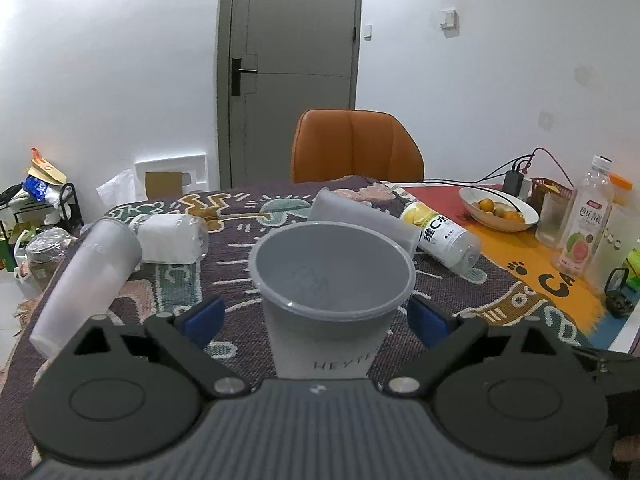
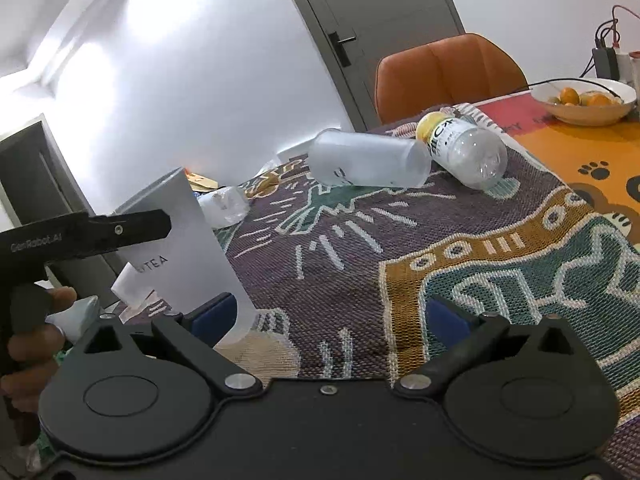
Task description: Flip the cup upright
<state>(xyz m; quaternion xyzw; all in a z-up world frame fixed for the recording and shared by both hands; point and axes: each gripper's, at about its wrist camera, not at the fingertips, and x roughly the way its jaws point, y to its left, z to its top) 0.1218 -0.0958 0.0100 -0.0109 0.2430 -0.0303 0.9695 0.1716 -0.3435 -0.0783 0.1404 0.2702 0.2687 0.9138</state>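
Note:
A frosted grey HEYTEA cup stands upright, mouth up, between the blue pads of my left gripper. The jaws are wide, and a small gap shows on each side of the cup. In the right wrist view the same cup stands at the left with the left gripper's black finger across it. My right gripper is open and empty over the patterned cloth. Two more frosted cups lie on their sides, one at the left and one behind, the latter also in the right wrist view.
A patterned woven cloth covers the table. A yellow-labelled bottle and a clear bottle lie on their sides. A bowl of oranges, a guava drink bottle, a glass and charger cables stand at the right. An orange chair is behind.

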